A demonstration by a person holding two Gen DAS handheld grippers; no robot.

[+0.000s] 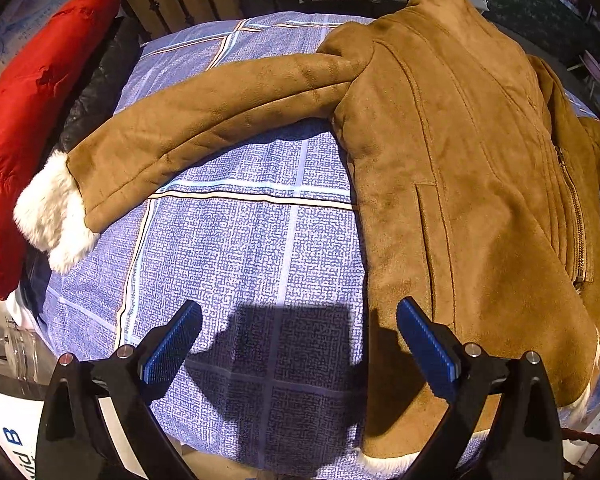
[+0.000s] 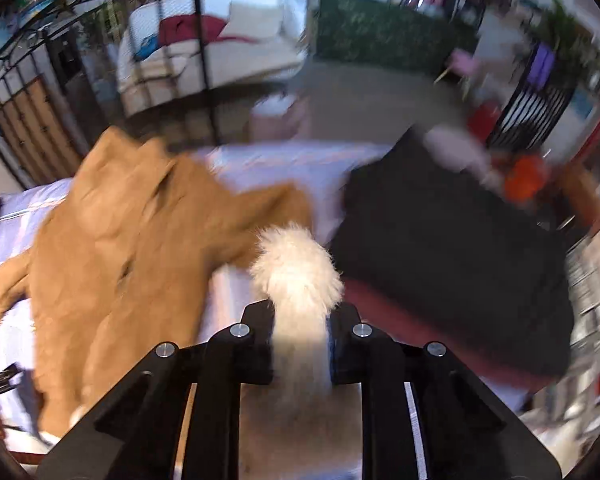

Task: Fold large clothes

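The tan coat (image 1: 460, 168) lies spread on the bed (image 1: 252, 240), one sleeve stretched out flat. The right tool (image 2: 300, 344) is clenched on the other sleeve's white fur cuff (image 2: 296, 276); fluffy pile could slip free. The left tool (image 1: 300, 344) hangs released above the hem.

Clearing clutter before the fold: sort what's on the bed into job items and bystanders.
Job:
brown suede jacket
its white fur cuff, clamped in the right gripper
left gripper, open

Bystanders:
red padded coat
black quilted garment
dark folded garment
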